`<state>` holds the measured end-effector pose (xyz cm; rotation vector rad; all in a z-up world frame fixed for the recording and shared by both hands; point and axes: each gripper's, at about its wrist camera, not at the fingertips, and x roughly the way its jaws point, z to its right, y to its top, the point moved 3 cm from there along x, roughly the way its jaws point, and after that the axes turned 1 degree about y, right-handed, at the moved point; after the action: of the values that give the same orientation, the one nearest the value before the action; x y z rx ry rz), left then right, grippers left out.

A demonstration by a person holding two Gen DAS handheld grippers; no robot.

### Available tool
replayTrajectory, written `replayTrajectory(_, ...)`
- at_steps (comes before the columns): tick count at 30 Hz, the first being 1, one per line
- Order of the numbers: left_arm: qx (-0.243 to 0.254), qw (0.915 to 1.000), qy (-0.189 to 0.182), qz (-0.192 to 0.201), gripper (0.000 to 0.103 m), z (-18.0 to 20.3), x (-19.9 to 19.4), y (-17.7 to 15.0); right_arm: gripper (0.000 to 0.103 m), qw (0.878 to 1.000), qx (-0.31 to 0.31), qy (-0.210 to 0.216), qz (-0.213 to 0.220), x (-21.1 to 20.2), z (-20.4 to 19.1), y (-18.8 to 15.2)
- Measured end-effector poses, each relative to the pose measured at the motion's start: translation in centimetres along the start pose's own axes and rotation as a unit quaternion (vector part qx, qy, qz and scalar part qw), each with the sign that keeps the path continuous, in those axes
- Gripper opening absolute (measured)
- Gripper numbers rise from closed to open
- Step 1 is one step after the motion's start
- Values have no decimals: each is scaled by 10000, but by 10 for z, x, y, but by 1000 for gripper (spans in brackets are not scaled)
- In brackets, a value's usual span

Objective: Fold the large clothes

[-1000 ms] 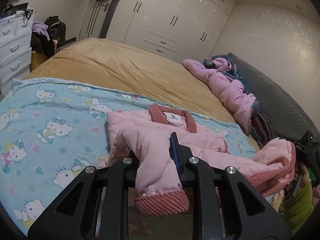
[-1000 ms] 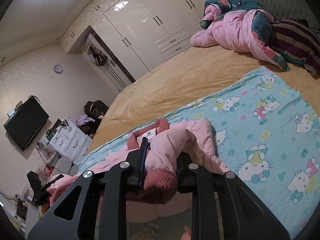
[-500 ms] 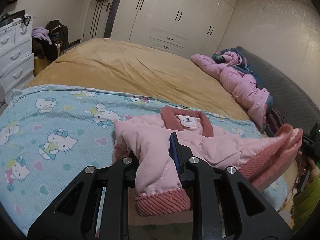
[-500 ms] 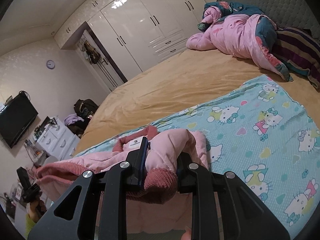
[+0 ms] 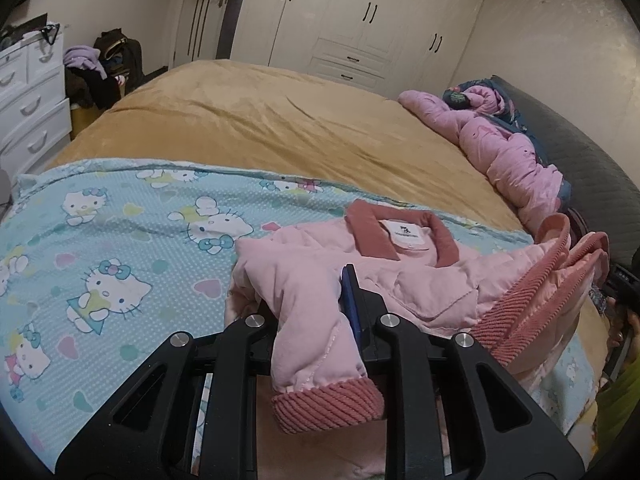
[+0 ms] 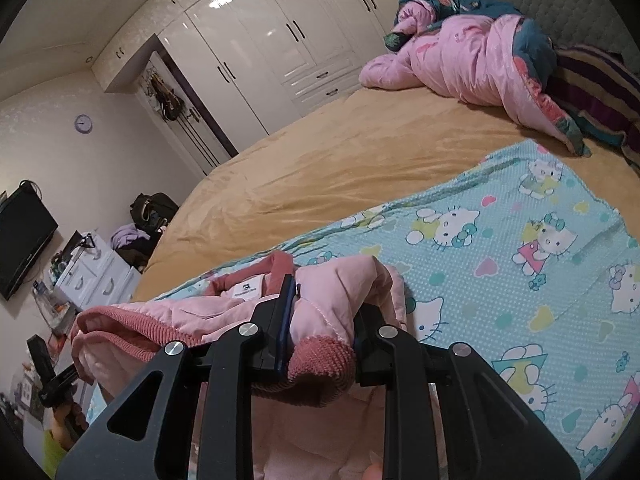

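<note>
A pink padded jacket [image 5: 404,276] with a dark-pink ribbed collar and cuffs lies on a turquoise cartoon-cat blanket [image 5: 120,248], collar away from me. My left gripper [image 5: 316,312] is shut on one sleeve just above its ribbed cuff [image 5: 328,404]. My right gripper [image 6: 324,320] is shut on the other sleeve near its cuff [image 6: 320,364]. The jacket [image 6: 192,312] stretches between the two grippers, its ribbed hem lifted. The right gripper [image 5: 620,280] shows at the right edge of the left wrist view.
A tan bedspread [image 5: 260,120] covers the bed beyond the blanket. A crumpled pink quilt [image 6: 460,56] and striped cloth [image 6: 592,96] lie by the grey headboard [image 5: 588,160]. White wardrobes [image 5: 360,20] stand at the far end; a white dresser [image 5: 28,96] stands left.
Both grippers have pulled apart, stretching the jacket flatter and wider across the blanket. The bunched body has spread out. Both grips on the sleeves are unchanged.
</note>
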<state>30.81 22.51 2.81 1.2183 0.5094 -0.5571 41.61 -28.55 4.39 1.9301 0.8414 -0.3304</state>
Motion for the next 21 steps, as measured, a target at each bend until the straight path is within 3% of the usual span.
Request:
replayTrajectory(6, -127, 9996, 14, -233, 14, -8, 28, 0, 28, 9992, 250, 136, -288, 24, 9, 6)
replayTrajectory(9, -196, 9992, 28, -346, 14, -11, 39, 0, 43, 9950, 659, 669, -349, 29, 16, 12)
replayTrajectory(11, -237, 9990, 1, -390, 14, -13, 44, 0, 93, 9881, 1014, 1151, -110, 24, 22, 16)
replayTrajectory(15, -232, 9986, 26, -464, 15, -15, 54, -2, 94, 9927, 609, 1038, 59, 12, 9, 16)
replayTrajectory(18, -239, 9982, 78, -538, 16, -15, 63, -3, 94, 9963, -395, 745, -145, 18, -27, -3)
replayTrajectory(21, -400, 9973, 74, -616, 16, -20, 74, -2, 94, 9853, -1524, 457, -620, 40, -65, -40)
